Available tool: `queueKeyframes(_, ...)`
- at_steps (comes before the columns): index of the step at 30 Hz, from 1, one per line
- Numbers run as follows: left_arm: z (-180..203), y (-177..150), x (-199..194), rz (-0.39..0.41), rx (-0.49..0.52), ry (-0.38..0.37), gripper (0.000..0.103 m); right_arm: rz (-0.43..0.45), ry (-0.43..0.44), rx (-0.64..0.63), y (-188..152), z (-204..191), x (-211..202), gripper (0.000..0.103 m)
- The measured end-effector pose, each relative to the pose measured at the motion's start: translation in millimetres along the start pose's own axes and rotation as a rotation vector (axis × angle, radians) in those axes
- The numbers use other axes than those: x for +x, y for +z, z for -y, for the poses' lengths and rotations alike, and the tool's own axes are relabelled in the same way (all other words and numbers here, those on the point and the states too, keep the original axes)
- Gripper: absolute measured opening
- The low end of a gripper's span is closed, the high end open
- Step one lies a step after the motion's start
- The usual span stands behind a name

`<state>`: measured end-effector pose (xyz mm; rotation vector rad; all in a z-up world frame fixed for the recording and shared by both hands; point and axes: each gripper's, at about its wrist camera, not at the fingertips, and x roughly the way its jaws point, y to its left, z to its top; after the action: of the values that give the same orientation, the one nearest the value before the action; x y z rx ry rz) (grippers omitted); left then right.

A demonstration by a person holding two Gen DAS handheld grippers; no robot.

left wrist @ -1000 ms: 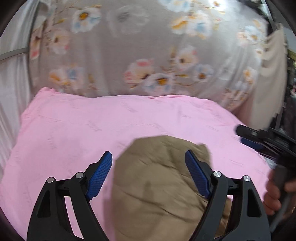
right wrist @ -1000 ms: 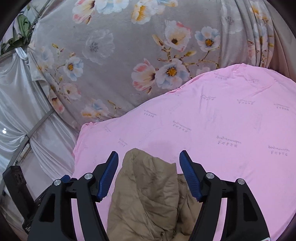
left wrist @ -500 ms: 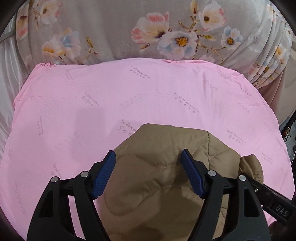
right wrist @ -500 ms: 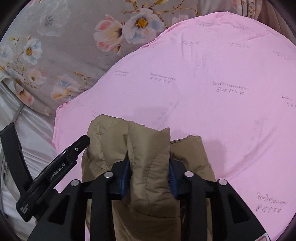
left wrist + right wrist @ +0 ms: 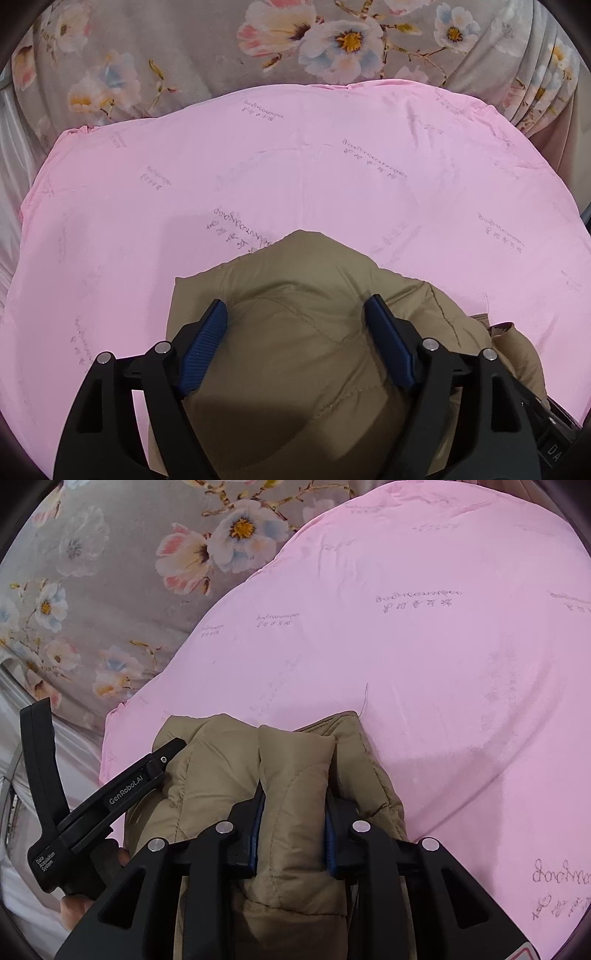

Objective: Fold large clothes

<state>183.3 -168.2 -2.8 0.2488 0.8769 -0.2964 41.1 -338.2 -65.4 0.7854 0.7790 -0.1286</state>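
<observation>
The right gripper [image 5: 291, 827], jaws just closed, pinches a thick ridge of the tan quilted jacket [image 5: 280, 775] bunched on the pink sheet [image 5: 443, 664], while the left gripper [image 5: 295, 321] straddles it wide open, gripping nothing; folding looks barely begun, judging by the unflattened heap.

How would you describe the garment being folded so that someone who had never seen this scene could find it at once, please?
Look at the wide pink sheet in front of the grey floral curtain. At its near edge lies a tan quilted jacket, bunched into a puffy heap. It is the only brown, padded, stitched thing there; everything around it is smooth pink or flowered cloth.
</observation>
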Motion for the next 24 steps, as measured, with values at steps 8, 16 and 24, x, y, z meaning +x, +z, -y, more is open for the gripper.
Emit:
queueKeyframes(8,9.6,-9.7,11.1,0.043,0.026,0.052,0.079,0.039,-0.051,-0.067,-7.1,-2.2,6.7,0.021)
queueKeyframes(16,14.2,-16.3,16.4,0.079,0.032,0.071,0.08,0.081,-0.071,-0.101,-10.2,-3.5,9.0,0.021)
queueKeyframes(24,17.6,-17.2,19.7,0.083,0.039,0.092,0.081,0.088,-0.034,-0.086,-10.4,2.0,10.7,0.022)
